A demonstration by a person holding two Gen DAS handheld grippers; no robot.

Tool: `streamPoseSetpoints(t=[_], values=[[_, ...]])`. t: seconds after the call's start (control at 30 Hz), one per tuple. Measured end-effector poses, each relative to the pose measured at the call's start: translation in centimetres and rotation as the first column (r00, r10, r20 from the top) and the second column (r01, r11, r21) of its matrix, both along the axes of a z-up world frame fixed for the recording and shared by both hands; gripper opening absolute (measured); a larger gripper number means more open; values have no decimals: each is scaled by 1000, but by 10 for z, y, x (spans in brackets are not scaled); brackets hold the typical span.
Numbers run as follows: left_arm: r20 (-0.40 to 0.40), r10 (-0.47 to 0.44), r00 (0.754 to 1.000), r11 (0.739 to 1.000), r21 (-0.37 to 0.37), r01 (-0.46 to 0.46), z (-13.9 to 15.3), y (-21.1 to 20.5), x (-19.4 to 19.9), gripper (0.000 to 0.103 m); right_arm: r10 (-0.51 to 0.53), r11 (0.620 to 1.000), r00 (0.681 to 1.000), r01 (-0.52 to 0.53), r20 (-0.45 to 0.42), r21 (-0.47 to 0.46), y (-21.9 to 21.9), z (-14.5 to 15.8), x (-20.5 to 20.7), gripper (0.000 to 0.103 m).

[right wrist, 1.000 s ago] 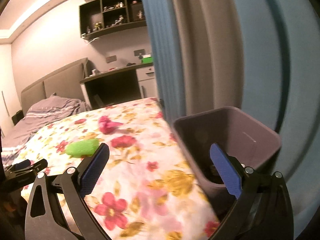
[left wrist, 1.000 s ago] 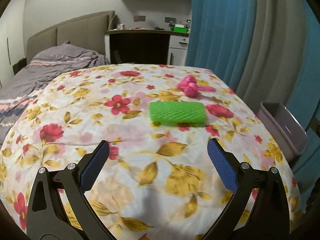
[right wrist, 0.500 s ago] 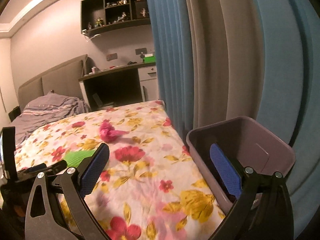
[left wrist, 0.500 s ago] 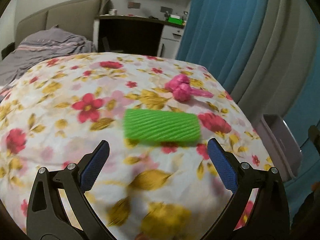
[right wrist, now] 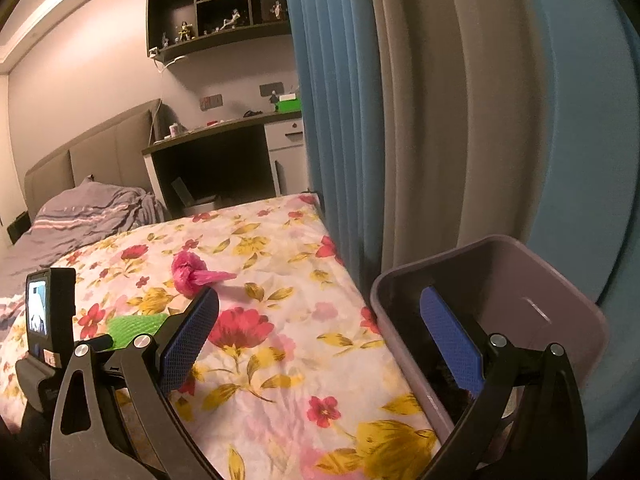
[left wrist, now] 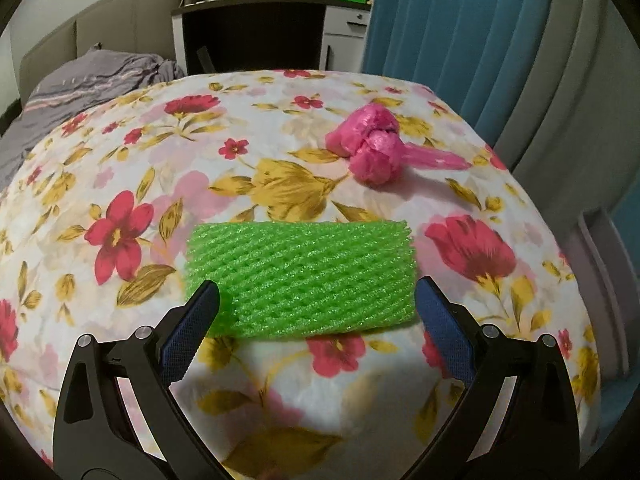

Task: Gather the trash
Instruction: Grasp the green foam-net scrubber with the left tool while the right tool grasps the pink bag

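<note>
Green foam net (left wrist: 300,276): flat on your floral bedspread (left wrist: 120,184), between left gripper (left wrist: 316,312) tips.
Left gripper: spread wide, gripping nothing.
Right gripper (right wrist: 320,320): spread, empty, beside purple bin (right wrist: 560,300).
Pink bag (left wrist: 372,148): farther back.

left gripper (left wrist: 316,300) now closer — jaws flanking green foam net (left wrist: 300,276)

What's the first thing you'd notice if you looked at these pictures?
The bright green foam net pops out first, lying flat on the flowery bedspread just ahead of the open left gripper. Behind it to the right sits a knotted pink plastic bag. A purple bin stands beside the bed.
</note>
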State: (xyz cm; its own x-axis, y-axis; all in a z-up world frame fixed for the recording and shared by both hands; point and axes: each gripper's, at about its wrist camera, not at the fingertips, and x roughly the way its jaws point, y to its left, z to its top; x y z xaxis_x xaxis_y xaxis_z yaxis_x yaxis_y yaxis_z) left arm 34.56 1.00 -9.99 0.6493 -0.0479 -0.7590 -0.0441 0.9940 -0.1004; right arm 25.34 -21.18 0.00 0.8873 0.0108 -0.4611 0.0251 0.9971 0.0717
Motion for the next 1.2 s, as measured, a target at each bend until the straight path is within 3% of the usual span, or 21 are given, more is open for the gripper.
streamPoseSetpoints(t=[0.17,0.27,0.43,0.63,0.87,1.0,1.2], values=[[13,0,1000,1000,-18,0,1,8,1,74,30,999,999,-31,-14,-10,13,-3,11,97],[26,-5,1000,1000,-30,6,3,16,0,47,49,999,999,-49,-17,-18,21,-3,14,97],[36,2,999,997,-74,1,3,31,-1,16,82,996,996,-83,-27,-34,38,-6,21,97],[113,68,991,993,-99,-57,19,60,-14,13,121,991,992,-123,-39,-61,65,-9,33,97],[189,238,953,971,-83,-226,41,126,-27,13,175,979,984,-177,-29,-103,108,-17,64,94],[186,327,927,945,-72,-319,39,159,-32,13,209,967,977,-213,-47,-138,131,-29,86,91],[182,379,907,925,-95,-368,34,184,-37,13,245,948,966,-257,-84,-188,157,-47,113,90]])
